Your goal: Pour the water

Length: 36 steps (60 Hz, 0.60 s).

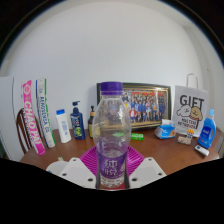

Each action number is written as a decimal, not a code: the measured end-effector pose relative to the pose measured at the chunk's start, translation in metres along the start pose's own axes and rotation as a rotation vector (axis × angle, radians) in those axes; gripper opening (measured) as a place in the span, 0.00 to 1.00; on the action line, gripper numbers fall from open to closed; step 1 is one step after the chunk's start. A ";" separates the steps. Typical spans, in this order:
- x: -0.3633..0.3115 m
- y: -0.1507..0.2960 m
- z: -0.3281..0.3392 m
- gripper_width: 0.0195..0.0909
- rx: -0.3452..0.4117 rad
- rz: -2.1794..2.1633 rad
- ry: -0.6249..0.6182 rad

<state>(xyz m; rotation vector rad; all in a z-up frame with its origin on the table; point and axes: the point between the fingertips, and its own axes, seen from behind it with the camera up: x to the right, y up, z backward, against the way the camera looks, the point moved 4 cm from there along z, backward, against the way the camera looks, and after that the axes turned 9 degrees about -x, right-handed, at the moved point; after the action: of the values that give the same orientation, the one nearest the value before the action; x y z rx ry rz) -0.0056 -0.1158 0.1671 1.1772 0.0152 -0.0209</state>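
Tongs (111, 176) level, pointing forward, pinching upright water bottle (111, 130), above wooden table (160, 153)

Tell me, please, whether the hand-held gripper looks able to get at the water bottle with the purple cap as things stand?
Probably yes: the water bottle already stands upright between the fingers of the hand-held gripper, with nothing in front of it. Whether both pads press on it cannot be told from this view.

Hand-held two-finger gripper (111, 172): pale grey, angular plastic finger bodies; magenta pads (93, 160) line the inner faces. No cables or screws discernible.
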 end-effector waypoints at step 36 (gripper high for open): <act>0.011 -0.074 -0.012 0.64 -0.113 0.005 0.021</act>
<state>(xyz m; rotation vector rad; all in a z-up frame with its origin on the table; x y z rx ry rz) 0.0033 -0.1334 0.0944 1.0644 0.0314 -0.0031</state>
